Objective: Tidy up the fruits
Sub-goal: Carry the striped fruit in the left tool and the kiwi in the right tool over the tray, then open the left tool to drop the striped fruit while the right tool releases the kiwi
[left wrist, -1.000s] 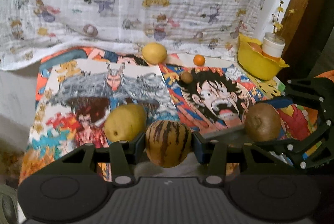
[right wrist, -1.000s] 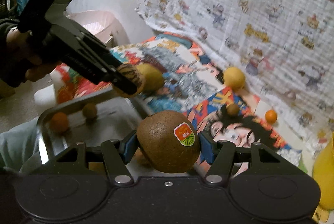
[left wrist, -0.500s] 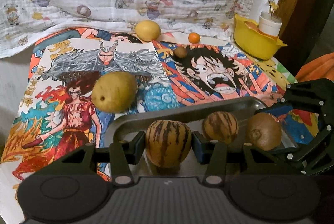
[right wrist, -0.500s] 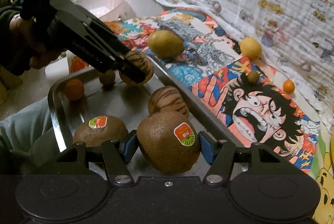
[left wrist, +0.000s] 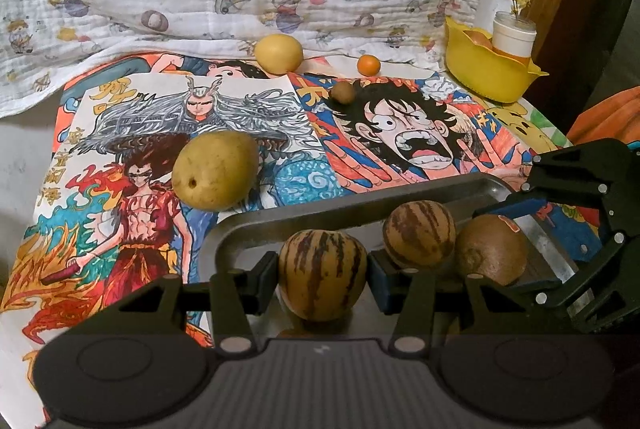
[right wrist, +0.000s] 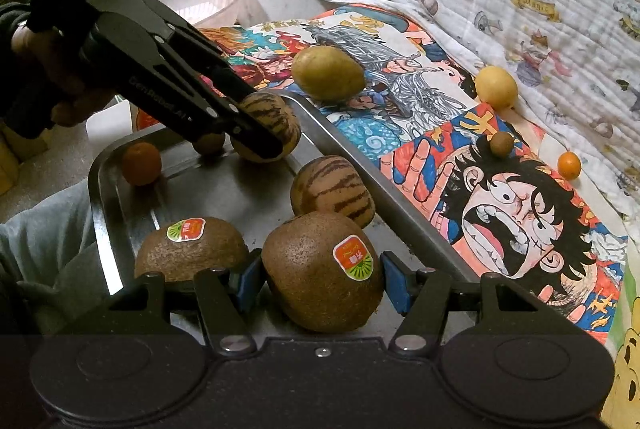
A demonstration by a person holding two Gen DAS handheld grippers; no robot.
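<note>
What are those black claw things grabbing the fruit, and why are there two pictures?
They are hand-held grabbers, each with two fingers; a person squeezes one in each hand. Each carries a camera looking along its fingers, so you get two pictures. The left gripper holds a striped melon over a metal tray. The right gripper holds a kiwi with a sticker. In the tray lie another kiwi, another striped melon and a small orange. On the cartoon cloth wait a pear, a lemon, a tiny orange and a small brown fruit.
</note>
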